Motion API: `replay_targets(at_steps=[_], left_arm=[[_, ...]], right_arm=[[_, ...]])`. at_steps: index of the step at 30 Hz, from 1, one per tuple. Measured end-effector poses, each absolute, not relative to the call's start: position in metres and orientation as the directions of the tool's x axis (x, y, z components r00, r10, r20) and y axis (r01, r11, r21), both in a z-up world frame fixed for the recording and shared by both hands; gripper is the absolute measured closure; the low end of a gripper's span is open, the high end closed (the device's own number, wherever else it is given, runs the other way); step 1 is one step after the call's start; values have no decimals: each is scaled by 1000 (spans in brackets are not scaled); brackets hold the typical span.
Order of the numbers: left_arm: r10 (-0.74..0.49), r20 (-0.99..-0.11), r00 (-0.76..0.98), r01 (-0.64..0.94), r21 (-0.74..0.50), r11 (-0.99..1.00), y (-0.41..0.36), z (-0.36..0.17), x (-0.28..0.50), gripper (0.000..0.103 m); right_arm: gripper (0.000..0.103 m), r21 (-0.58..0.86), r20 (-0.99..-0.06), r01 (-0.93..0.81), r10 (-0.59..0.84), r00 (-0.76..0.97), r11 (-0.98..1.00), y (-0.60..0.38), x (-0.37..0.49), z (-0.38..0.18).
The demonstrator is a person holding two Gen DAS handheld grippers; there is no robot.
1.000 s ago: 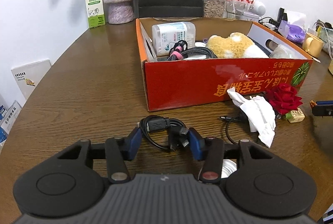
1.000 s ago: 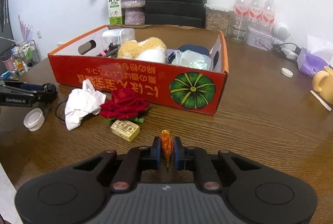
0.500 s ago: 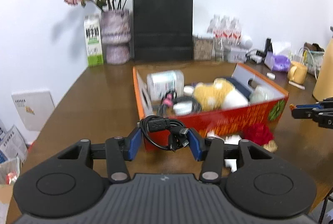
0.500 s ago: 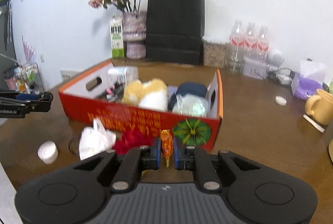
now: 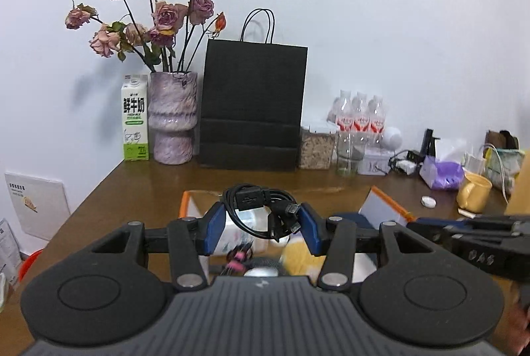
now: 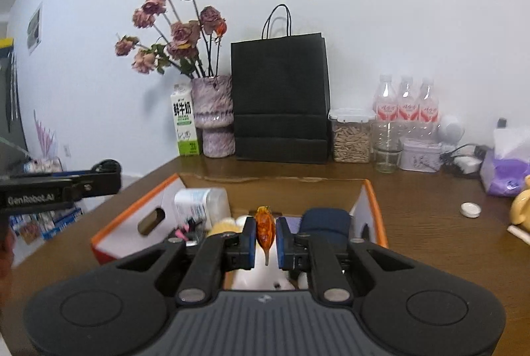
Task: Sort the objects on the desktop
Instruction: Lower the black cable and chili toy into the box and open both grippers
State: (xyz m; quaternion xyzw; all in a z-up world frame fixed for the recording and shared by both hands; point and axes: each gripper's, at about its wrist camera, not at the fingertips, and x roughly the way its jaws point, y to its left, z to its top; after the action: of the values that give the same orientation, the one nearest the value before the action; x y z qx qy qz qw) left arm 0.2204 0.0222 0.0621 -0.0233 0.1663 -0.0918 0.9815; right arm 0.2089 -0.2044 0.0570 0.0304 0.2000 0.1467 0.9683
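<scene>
My left gripper [image 5: 261,223] is shut on a coiled black USB cable [image 5: 258,207], held in the air above the orange-edged cardboard box [image 5: 384,207]. My right gripper [image 6: 265,235] is shut on a small orange wrapped candy [image 6: 264,228], also raised over the same box [image 6: 371,200]. Inside the box I see a white plastic bottle [image 6: 198,207], a yellow plush toy [image 5: 298,256], a dark blue pouch [image 6: 326,220] and a pink-tagged cable bundle [image 5: 237,260]. The right gripper's side shows at the right edge of the left wrist view, and the left gripper's body [image 6: 56,187] shows at the left of the right wrist view.
Along the back wall stand a milk carton [image 5: 134,121], a purple vase with dried roses [image 5: 172,121], a black paper bag [image 5: 251,107], a seed jar [image 6: 351,140], water bottles [image 6: 405,107] and a glass. A yellow mug [image 5: 473,193], purple tissue pack [image 6: 503,170] and white cap [image 6: 470,209] sit right.
Both grippers have risen from table level with their loads and tilted up. The box's red front, the tissue and the red rose have dropped out of view below them.
</scene>
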Motion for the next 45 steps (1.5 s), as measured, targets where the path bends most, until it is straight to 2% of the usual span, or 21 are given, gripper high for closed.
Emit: replay_targets(at_steps=[6,14,20,25,26,28,29,30,31,32,33,34,38,45], left_arm=[[-154,-332,931,146,-48,988,7,45,257,54],[-125,-422,898,84,-114,990,12,8,300,54],[-137,-448,884,100,-106,989,13,-3,301,54],[-129,-452,883,103,-82,991,8,-9,301,54],[-129,-446,886,102,-83,991,9,-9,300,53],[-108,-434,894,84,-76,994,9,-8,298,45],[-99,-426,899,75,-73,995,9,-7,297,32],[-95,-409,908,69,-78,995,11,-5,293,24],[-96,-392,915,68,-84,994,12,-2,290,21],[-99,-373,923,69,-93,993,14,0,286,11],[-98,-353,930,67,-100,993,15,2,282,0],[-93,-331,939,62,-102,993,16,3,279,0],[-30,-311,950,9,-69,998,14,6,275,0],[-37,-328,944,11,-81,997,17,5,276,0]], right_arm=[[92,142,-373,-253,288,882,957,-193,250,51],[92,125,-335,-176,209,919,976,-196,292,26],[92,152,-387,-177,223,895,972,-202,301,12],[92,127,-389,-173,209,897,977,-198,297,9],[91,118,-387,-168,201,900,979,-197,296,8],[88,103,-386,-163,190,903,981,-197,294,8],[84,101,-388,-162,188,902,982,-196,293,8],[72,103,-390,-166,194,900,981,-196,293,7],[54,107,-391,-170,198,899,980,-196,292,7],[29,107,-387,-173,201,900,979,-196,291,7],[17,105,-381,-174,202,902,979,-197,289,8],[2,102,-369,-176,202,907,979,-197,285,9],[0,104,-307,-180,204,930,978,-201,274,16],[0,101,-322,-162,186,928,982,-202,275,15]])
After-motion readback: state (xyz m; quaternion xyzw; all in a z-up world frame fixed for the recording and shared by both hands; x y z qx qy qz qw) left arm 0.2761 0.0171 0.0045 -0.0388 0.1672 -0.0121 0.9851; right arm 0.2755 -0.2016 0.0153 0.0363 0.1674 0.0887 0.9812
